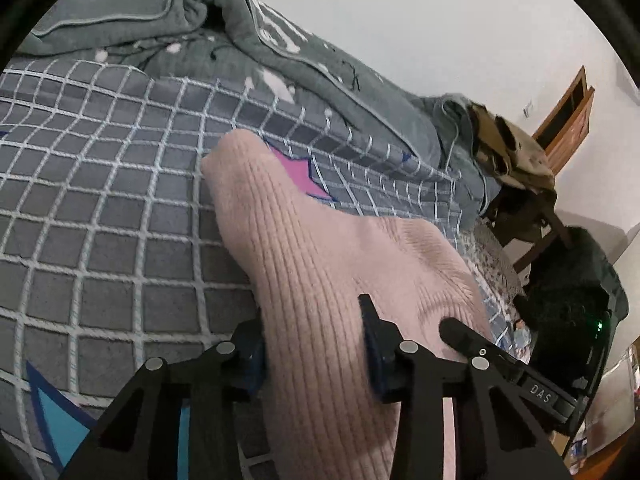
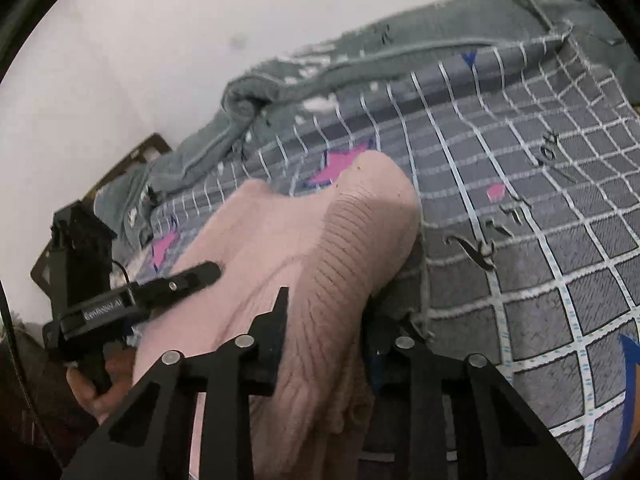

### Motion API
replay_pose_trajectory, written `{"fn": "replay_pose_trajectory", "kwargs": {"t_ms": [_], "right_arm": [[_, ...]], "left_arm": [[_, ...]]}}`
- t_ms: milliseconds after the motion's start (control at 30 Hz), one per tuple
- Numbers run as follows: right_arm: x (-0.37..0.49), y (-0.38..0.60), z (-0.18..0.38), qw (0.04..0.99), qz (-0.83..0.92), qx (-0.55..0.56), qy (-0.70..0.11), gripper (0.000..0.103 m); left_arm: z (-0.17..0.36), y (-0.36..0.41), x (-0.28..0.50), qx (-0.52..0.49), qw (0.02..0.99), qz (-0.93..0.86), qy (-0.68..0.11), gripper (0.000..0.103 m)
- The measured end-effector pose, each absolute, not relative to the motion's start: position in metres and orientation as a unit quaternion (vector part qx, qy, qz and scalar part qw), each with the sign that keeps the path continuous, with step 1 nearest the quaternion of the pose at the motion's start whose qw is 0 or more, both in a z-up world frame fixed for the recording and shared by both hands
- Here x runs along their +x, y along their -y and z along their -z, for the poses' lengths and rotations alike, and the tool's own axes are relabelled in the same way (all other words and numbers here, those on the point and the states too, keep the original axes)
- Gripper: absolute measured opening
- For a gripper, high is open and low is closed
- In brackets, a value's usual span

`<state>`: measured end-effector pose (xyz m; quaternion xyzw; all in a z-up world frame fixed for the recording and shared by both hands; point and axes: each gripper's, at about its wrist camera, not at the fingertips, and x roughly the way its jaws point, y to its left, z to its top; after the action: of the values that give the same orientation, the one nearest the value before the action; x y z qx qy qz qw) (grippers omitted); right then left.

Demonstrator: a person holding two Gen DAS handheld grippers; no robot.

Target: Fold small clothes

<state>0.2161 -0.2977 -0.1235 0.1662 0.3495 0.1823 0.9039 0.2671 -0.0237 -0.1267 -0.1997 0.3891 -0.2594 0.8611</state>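
Observation:
A pink ribbed knit garment [image 1: 320, 264] lies on the checked bed cover, lifted toward both cameras. My left gripper [image 1: 314, 340] is shut on a thick fold of it; the cloth fills the gap between the fingers. My right gripper [image 2: 324, 328] is shut on another bunched part of the same garment [image 2: 320, 232]. The right gripper also shows at the right of the left wrist view [image 1: 480, 340], resting on the garment. The left gripper also shows at the left of the right wrist view [image 2: 168, 284], with a hand below it.
A grey checked bed cover [image 1: 100, 208] with pink and blue stars spreads underneath. A rumpled grey blanket [image 1: 248, 40] lies along the white wall. A wooden chair with clothes [image 1: 512, 160] and a dark bag [image 1: 572, 288] stand off the bed's edge.

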Motion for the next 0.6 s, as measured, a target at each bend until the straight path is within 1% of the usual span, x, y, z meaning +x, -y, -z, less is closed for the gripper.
{"fn": "replay_pose_trajectory", "kwargs": {"t_ms": [167, 333, 500, 600], "right_arm": [[0.232, 0.272, 0.113, 0.902, -0.190, 0.200, -0.332, 0.027], [0.251, 0.233, 0.110, 0.898, -0.203, 0.203, -0.333, 0.027], [0.279, 0.194, 0.105, 0.895, -0.225, 0.190, -0.336, 0.026], [0.296, 0.179, 0.123, 0.892, -0.215, 0.167, -0.360, 0.027]], "left_arm": [[0.106, -0.005, 0.275, -0.188, 0.883, 0.230, -0.363, 0.037], [0.098, -0.039, 0.286, -0.171, 0.896, 0.206, -0.355, 0.038], [0.105, -0.075, 0.300, -0.188, 0.894, 0.183, -0.364, 0.038], [0.123, -0.084, 0.310, -0.197, 0.886, 0.163, -0.388, 0.040]]}}
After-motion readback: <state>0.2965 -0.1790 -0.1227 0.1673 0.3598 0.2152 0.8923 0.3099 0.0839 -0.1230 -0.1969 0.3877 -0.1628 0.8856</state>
